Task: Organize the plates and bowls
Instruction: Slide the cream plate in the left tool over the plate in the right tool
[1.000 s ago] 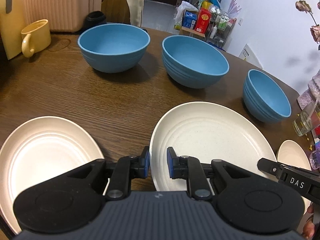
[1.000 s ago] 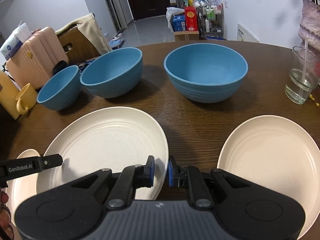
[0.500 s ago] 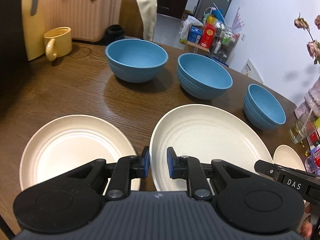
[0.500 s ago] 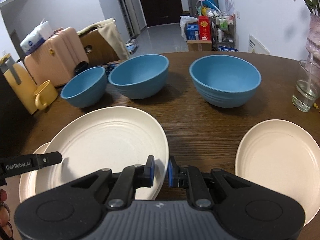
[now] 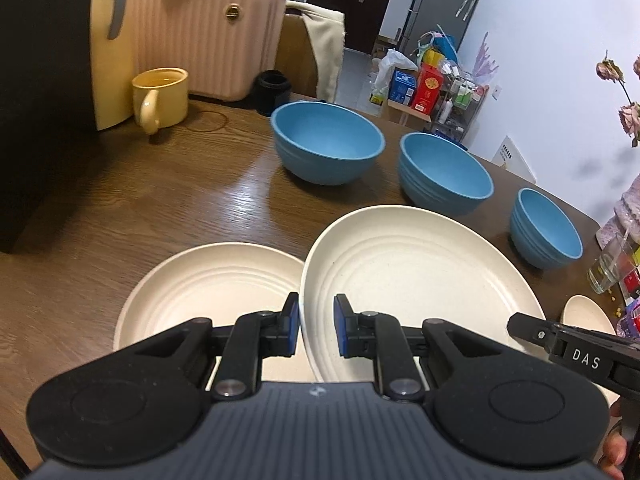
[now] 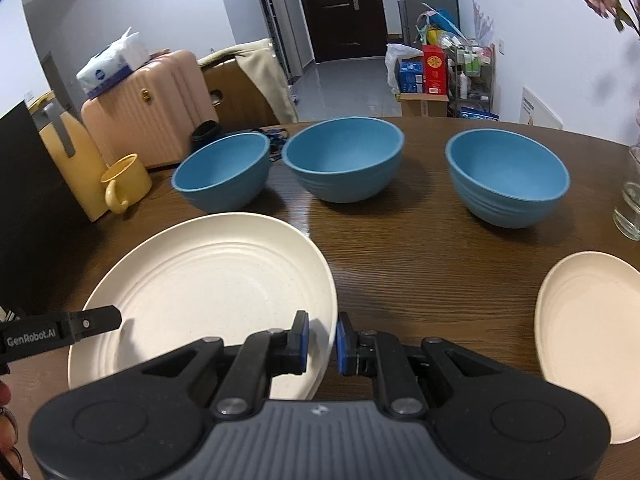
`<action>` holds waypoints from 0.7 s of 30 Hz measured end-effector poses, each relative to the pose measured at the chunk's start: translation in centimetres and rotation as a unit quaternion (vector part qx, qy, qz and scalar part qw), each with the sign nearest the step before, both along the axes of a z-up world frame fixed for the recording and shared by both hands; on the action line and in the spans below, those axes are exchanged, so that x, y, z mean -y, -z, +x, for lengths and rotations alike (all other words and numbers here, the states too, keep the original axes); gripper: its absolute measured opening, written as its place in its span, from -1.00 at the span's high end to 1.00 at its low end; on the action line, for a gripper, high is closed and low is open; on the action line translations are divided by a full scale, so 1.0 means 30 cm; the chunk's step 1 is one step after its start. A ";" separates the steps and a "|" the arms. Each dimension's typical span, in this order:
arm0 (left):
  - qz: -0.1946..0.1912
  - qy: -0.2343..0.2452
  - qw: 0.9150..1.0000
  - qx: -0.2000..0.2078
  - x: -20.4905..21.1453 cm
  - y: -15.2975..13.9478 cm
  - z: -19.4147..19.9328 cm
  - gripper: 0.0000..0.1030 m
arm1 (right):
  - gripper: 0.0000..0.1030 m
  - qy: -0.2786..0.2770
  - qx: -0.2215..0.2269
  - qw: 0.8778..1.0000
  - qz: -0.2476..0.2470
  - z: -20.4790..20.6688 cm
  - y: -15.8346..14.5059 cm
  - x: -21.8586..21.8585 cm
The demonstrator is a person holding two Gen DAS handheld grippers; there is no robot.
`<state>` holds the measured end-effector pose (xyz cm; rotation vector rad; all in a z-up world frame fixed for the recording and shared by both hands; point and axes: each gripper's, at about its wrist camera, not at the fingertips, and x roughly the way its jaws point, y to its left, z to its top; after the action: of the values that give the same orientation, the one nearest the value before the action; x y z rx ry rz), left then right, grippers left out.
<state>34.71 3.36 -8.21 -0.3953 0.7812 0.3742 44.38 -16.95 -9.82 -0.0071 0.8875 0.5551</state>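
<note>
Large plate lifted between two grippers

Raised since a second ago, the large cream plate now overlaps a second plate lying on the wooden table. Left gripper clamps its left rim; right gripper clamps the opposite rim. Three cream plates in all: the third lies apart at the right. Three blue bowls, all empty, stand in a row behind. Only the left view shows the second plate. One yellow mug stands far left.
</note>
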 end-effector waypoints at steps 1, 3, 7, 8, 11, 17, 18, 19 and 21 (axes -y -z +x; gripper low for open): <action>-0.001 0.000 1.000 0.000 -0.015 0.002 -0.010 0.65 | 0.74 -0.002 0.002 1.000 -0.001 -0.011 -0.003 -0.019; 0.000 0.001 1.000 -0.002 -0.043 0.005 -0.029 0.65 | 0.74 -0.006 0.004 1.000 -0.004 -0.032 -0.004 -0.048; 0.003 0.002 1.000 -0.007 -0.095 0.013 -0.065 0.65 | 0.74 -0.014 0.006 1.000 -0.010 -0.076 0.002 -0.109; 0.003 0.000 1.000 -0.008 -0.107 0.015 -0.074 0.65 | 0.74 -0.017 0.005 1.000 -0.011 -0.083 0.004 -0.123; 0.006 -0.002 1.000 -0.013 -0.149 0.020 -0.093 0.65 | 0.74 -0.023 0.002 1.000 -0.014 -0.104 0.008 -0.166; 0.015 0.000 1.000 -0.023 -0.214 0.034 -0.123 0.65 | 0.74 -0.032 0.000 0.999 -0.019 -0.136 0.018 -0.244; 0.016 0.000 1.000 -0.025 -0.222 0.038 -0.126 0.65 | 0.73 -0.033 -0.001 0.999 -0.020 -0.140 0.021 -0.256; 0.017 0.001 0.999 -0.027 -0.231 0.042 -0.129 0.65 | 0.73 -0.034 -0.001 0.999 -0.021 -0.144 0.022 -0.266; 0.019 0.003 0.999 -0.031 -0.246 0.050 -0.132 0.65 | 0.73 -0.035 -0.002 0.999 -0.025 -0.152 0.028 -0.285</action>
<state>30.75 10.74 -9.71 -0.3481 0.8344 0.3967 39.82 -8.40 -10.67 -0.0827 0.9071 0.5979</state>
